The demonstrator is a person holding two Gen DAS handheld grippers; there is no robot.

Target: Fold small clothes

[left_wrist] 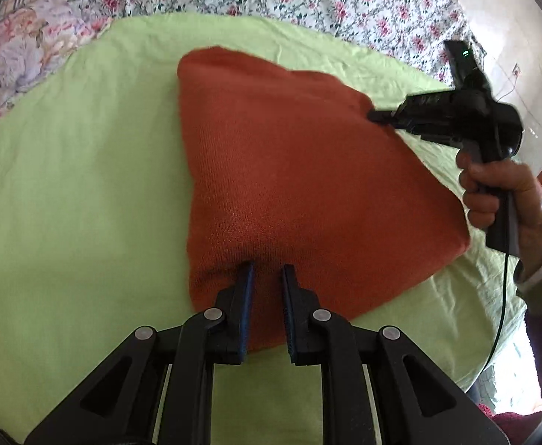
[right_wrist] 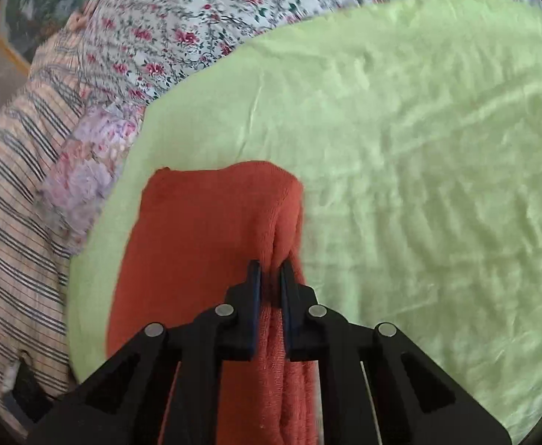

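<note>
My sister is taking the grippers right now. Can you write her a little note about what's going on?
Left gripper: shut on the near edge of the orange cloth.
Right gripper: shut on a bunched corner of the same cloth.
The cloth lies on the green sheet, partly lifted between both grippers.
Done: both ends gripped. How many folds are in cannot be told.
Left: probably bring the edges together, lay it flat, let go.

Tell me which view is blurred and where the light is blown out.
Right wrist view: motion blur smears the green sheet and floral bedding; the right gripper stays sharp. Left wrist view: crisp orange garment, overexposed at the right edge, fisheye bending throughout.
</note>
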